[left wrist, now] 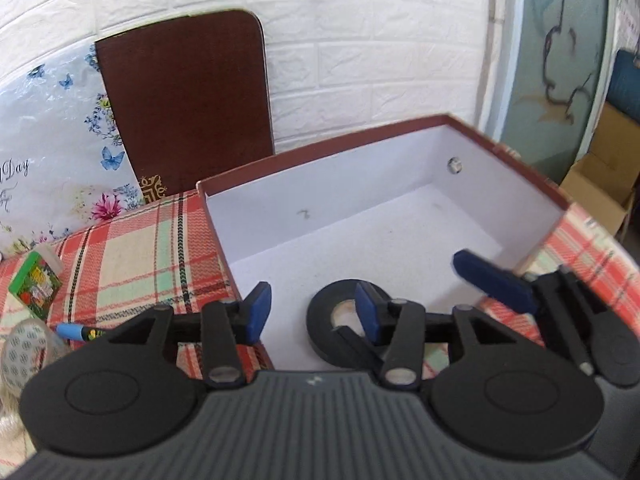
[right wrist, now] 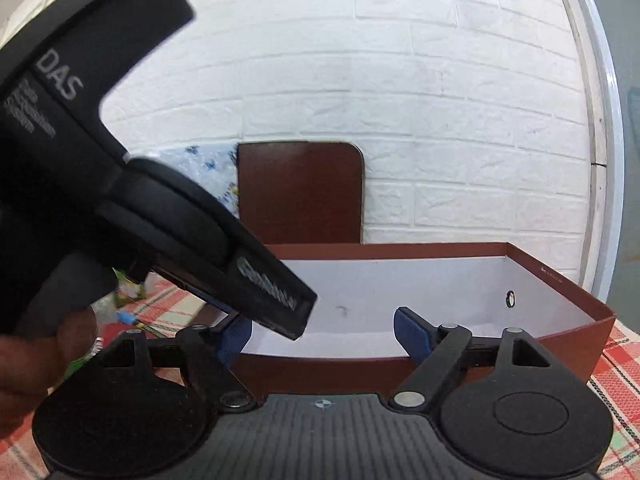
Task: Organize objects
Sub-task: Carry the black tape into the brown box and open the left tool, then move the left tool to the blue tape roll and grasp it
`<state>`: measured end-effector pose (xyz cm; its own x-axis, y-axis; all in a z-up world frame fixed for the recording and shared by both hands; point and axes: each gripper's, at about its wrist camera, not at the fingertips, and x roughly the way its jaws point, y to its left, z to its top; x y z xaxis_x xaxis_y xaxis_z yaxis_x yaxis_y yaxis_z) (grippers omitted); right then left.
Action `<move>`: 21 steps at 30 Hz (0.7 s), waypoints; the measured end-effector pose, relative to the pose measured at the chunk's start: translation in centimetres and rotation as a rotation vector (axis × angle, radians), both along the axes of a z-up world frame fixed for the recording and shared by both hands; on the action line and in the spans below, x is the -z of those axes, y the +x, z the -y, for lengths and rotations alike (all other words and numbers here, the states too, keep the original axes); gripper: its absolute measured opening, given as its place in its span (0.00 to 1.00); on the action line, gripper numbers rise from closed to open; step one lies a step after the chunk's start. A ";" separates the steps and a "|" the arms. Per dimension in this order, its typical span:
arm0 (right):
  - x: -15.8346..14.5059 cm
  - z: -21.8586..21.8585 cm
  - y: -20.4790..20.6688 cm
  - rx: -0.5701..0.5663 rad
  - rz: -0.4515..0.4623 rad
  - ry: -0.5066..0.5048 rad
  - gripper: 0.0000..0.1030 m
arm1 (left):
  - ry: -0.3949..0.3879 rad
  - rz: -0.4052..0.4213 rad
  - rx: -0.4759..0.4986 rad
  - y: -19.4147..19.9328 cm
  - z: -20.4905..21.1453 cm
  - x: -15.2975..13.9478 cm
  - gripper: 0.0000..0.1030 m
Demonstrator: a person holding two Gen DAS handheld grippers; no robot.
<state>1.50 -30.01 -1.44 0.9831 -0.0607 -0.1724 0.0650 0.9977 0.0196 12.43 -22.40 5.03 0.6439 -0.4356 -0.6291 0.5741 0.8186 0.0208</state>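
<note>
Nearest in the left wrist view, the left gripper [left wrist: 314,312] is seen with its blue pads parted and nothing pressed between them. Just beyond its right pad, a roll of black tape [left wrist: 338,322] lies flat on the white floor of an open red-brown box [left wrist: 320,152], near the front wall. The right gripper [right wrist: 324,326] is held before the same box with its fingers spread wide and empty; one of its blue pads [left wrist: 492,280] is seen reaching over the box's near right corner. On the plaid tablecloth [left wrist: 120,248], left of the box, a blue-capped marker [left wrist: 74,331] and a green carton [left wrist: 36,288] are seen. Behind, a dark brown board [left wrist: 188,100] is leaned against the white brick wall [left wrist: 360,40].
</note>
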 end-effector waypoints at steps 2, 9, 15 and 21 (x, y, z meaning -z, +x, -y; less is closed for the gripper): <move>0.0 -0.4 -1.6 -0.042 0.027 0.024 0.74 | -0.062 0.035 -0.005 -1.5 -2.4 -1.2 0.54; 2.5 -6.6 -4.5 -0.224 -0.136 0.087 0.47 | 0.001 -0.043 -0.220 -3.7 -11.3 1.6 0.57; 5.3 -9.5 -2.3 -0.269 -0.320 0.025 0.47 | -0.005 -0.212 -0.296 -5.8 -15.3 6.1 0.57; 4.1 -11.1 -0.2 -0.246 -0.380 -0.052 0.50 | 0.035 -0.230 -0.394 -6.2 -18.4 7.9 0.58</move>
